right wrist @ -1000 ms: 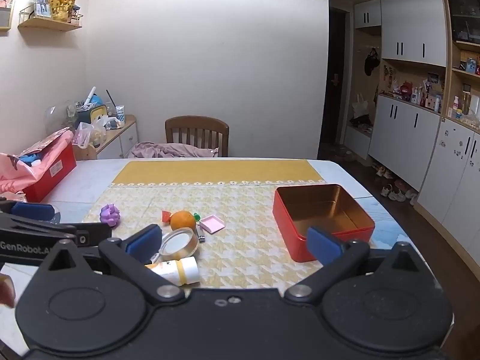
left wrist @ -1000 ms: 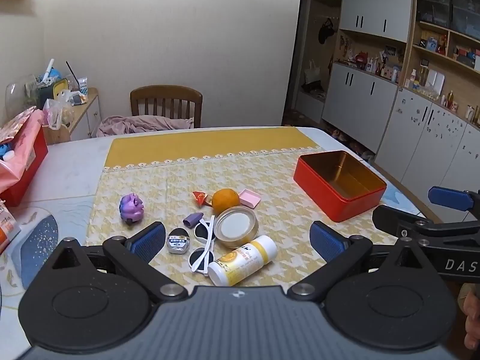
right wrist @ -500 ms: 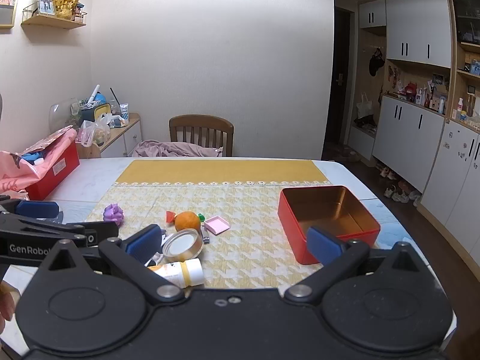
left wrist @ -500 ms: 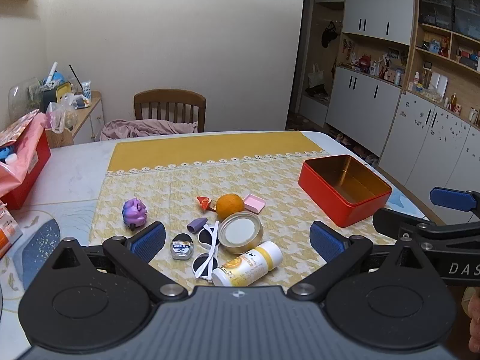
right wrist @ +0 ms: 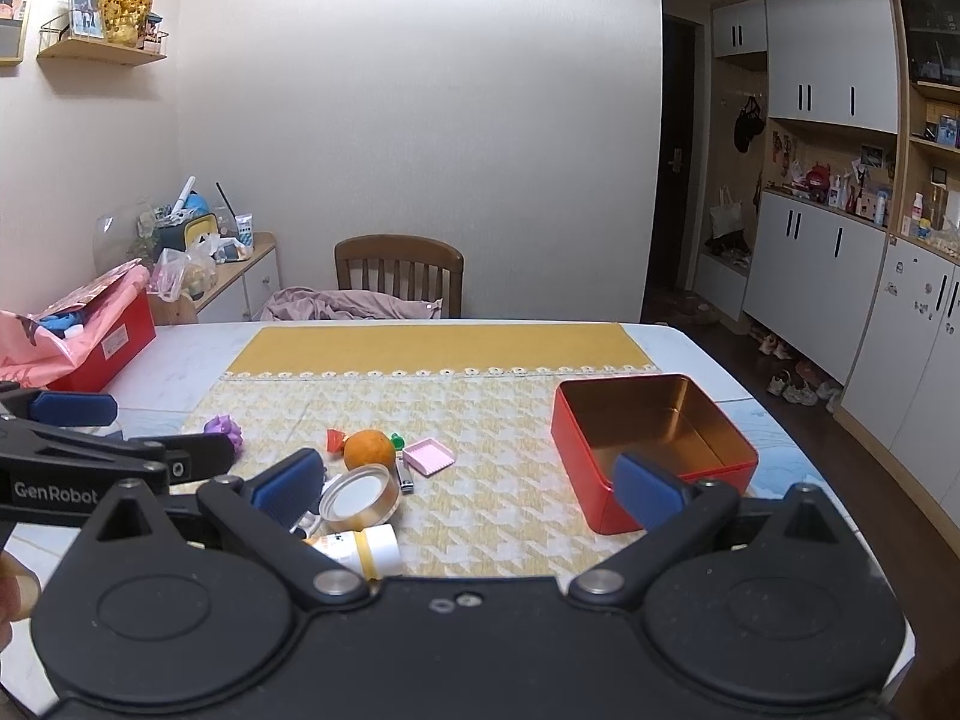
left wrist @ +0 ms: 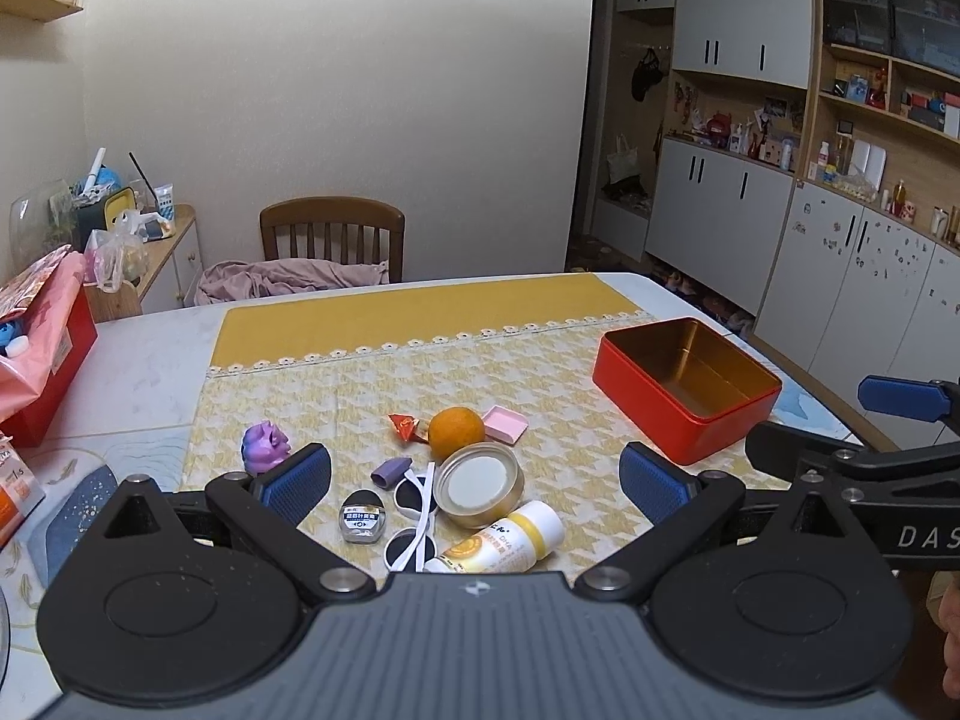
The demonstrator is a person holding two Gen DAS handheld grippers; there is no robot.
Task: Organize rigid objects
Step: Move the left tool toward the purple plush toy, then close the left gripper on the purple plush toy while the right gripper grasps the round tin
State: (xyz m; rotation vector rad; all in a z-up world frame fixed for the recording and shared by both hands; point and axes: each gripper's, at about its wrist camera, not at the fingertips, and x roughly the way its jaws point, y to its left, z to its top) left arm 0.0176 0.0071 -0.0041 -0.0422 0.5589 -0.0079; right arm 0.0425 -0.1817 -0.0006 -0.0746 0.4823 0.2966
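Left wrist: bottle [left wrist: 504, 540] btwn open jaws, tin [left wrist: 684, 384] right.

Both wrist cameras are looking forward and slightly down from the near edge of the table [left wrist: 144, 360], facing the far wall at twelve o'clock. The left view is sitting closer over the orange [left wrist: 456, 429], with the red tin [left wrist: 672, 414] at two o'clock. The right view is sharing that same orange [right wrist: 369, 449], tin [right wrist: 591, 468] and chair [right wrist: 399, 267].
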